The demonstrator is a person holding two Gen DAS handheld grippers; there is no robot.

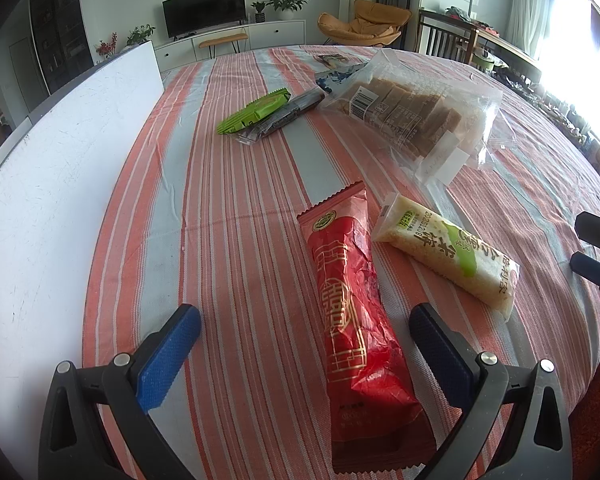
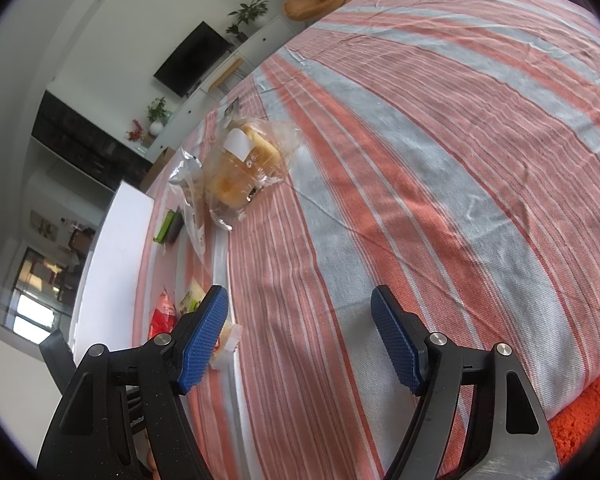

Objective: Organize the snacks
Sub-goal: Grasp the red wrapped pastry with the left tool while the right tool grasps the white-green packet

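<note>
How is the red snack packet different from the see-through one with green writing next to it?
The red packet is opaque, crinkled and longer; the clear rice bar packet shows pale, grainy food inside and looks smoother and shorter. The red one has gold patterns, the clear one a green label. Both lie flat on the striped tablecloth, side by side, unheld.

My left gripper [image 1: 304, 338] is built from matte black plastic arms, each cut through with a rounded triangular window and pinned with round silver screws, two to a side. Its fingers [image 1: 168, 360] wear bright blue pads with a fine knurled, diamond-dotted texture and a toothed edge along the lower side. My right gripper [image 2: 300, 336] is the same make: black speckled arms, triangular cut-outs, silver screw heads at the joints, and blue textured pads on the fingers [image 2: 202, 344], rounded at the tips. At the right edge of the left-wrist frame those blue-black tips show again.
</note>
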